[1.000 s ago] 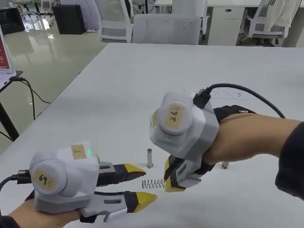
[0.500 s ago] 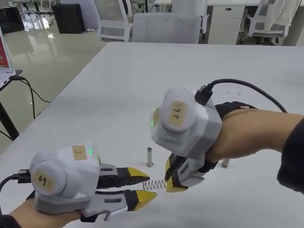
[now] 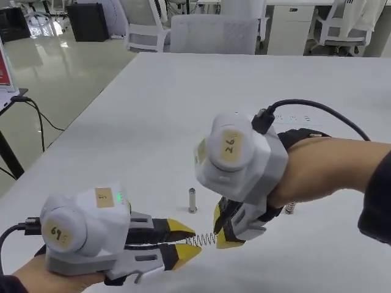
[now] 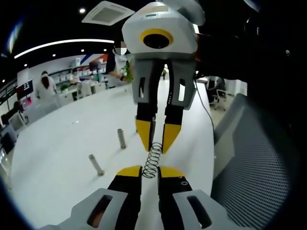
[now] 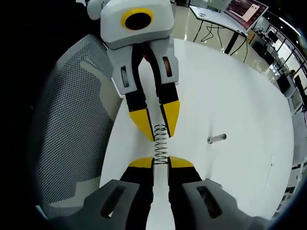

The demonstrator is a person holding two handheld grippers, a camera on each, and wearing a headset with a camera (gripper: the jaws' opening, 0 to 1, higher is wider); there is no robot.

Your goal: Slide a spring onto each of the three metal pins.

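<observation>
The left gripper (image 3: 190,240) is narrowing its jaws, which were wider a second ago, around the near end of the spring (image 3: 206,238). I cannot tell whether they are pinching it yet. The spring is stretching across to the right gripper (image 3: 219,229), whose nearly closed jaws are gripping its far end. Just beyond, the pin (image 3: 192,200) is standing bare, so threading is probably coming next.
</observation>
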